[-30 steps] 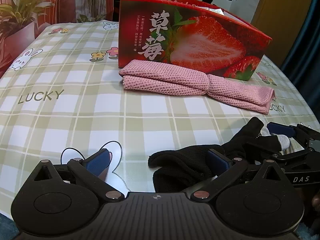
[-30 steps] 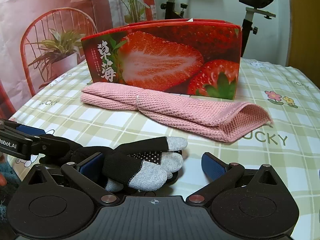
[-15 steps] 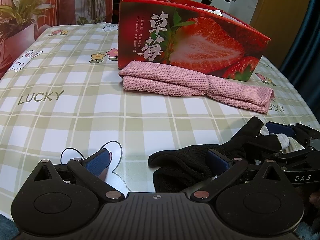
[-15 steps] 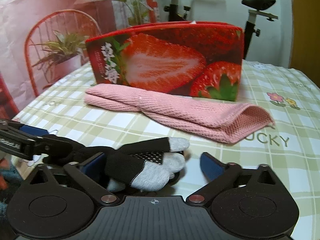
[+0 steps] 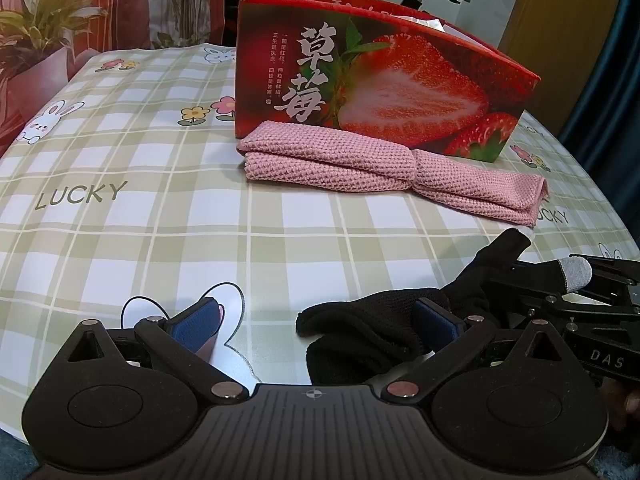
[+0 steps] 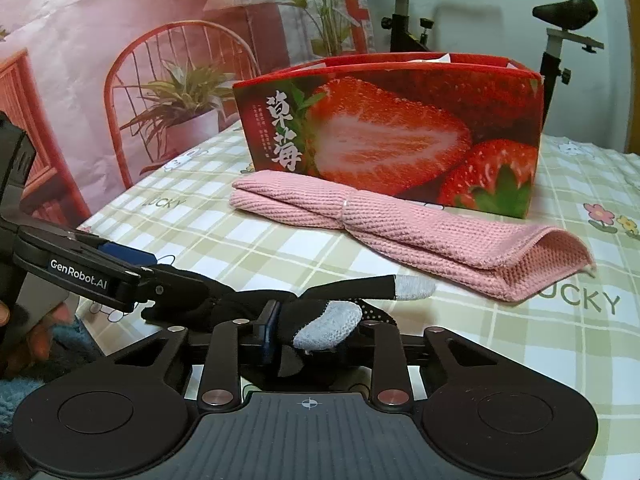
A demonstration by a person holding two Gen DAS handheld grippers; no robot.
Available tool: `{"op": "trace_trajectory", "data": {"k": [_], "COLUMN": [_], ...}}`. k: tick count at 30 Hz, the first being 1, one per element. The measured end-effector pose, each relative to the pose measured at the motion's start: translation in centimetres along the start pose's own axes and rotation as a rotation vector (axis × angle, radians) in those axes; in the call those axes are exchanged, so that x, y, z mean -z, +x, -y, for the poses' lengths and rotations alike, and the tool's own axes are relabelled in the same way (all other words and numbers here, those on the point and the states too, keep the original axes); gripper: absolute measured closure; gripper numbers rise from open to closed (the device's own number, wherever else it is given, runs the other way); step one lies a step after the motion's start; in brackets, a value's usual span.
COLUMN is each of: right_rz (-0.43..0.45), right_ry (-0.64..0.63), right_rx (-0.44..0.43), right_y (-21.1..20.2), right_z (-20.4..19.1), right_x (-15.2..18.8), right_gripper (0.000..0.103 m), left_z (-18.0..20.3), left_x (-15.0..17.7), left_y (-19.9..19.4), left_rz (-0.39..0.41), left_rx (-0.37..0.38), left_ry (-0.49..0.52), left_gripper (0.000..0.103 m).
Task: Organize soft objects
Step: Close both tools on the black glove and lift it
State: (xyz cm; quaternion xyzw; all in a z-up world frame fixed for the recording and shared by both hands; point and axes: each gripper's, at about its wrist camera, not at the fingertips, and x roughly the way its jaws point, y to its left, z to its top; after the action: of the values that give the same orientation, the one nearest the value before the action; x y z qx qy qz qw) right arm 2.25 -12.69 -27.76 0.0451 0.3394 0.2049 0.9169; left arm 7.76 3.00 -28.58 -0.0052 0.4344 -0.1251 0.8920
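Observation:
A black glove with grey fingertips lies at the near edge of the checked table. My right gripper is shut on its finger end; it also shows at the right of the left wrist view. My left gripper is open, with its right pad against the glove's cuff and its left pad over bare cloth. It also shows at the left of the right wrist view. A folded pink knitted towel lies in front of a red strawberry box.
The box is open at the top and stands at the back of the table. A red wire chair with a potted plant and an exercise bike stand beyond the table. The near table edge is just under both grippers.
My right gripper has shut on the glove's fingers and lifted slightly. The left gripper has stayed open in the same place by the cuff.

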Motion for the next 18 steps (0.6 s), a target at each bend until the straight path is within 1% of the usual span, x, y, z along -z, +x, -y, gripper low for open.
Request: {"op": "trace_trajectory", "data": {"k": [4, 7, 9, 10, 12, 15, 17, 18], "right_rz": [0.011, 0.022, 0.033, 0.038, 0.049, 0.055, 0.058, 0.058], "right_ry": [0.009, 0.011, 0.025, 0.037, 0.058, 0.075, 0.072, 0.072], "right_rx": [0.004, 0.031, 0.062, 0.077, 0.106, 0.098, 0.098, 0.097], "right_y": [0.1, 0.4, 0.6, 0.7, 0.7, 0.5, 0.5, 0.5], "right_z": [0.2, 0.2, 0.4, 0.6, 1.0, 1.5, 1.4, 1.4], "right_x": [-0.1, -0.4, -0.6, -0.7, -0.7, -0.4, -0.3, -0.3], "right_gripper": [0.082, 0.083, 0.083, 0.083, 0.083, 0.083, 0.083, 0.083], "left_z": [-0.1, -0.3, -0.8, -1.1, -1.4, -1.1, -0.6, -0.4], "left_x": [-0.3, -1.1, -1.8, -2.1, -2.8, -3.4, -3.6, -3.6], "left_y": [0.0, 0.2, 0.3, 0.2, -0.1, -0.2, 0.2, 0.4], "left_rz": [-0.013, -0.035, -0.041, -0.032, -0.013, 0.003, -0.007, -0.013], "left_rx": [0.004, 0.023, 0.042, 0.061, 0.088, 0.117, 0.145, 0.156], "left_ry": [-0.004, -0.021, -0.057, -0.078, -0.104, -0.102, -0.094, -0.091], "left_gripper": [0.0, 0.0, 0.005, 0.01, 0.013, 0.017, 0.027, 0.03]}}
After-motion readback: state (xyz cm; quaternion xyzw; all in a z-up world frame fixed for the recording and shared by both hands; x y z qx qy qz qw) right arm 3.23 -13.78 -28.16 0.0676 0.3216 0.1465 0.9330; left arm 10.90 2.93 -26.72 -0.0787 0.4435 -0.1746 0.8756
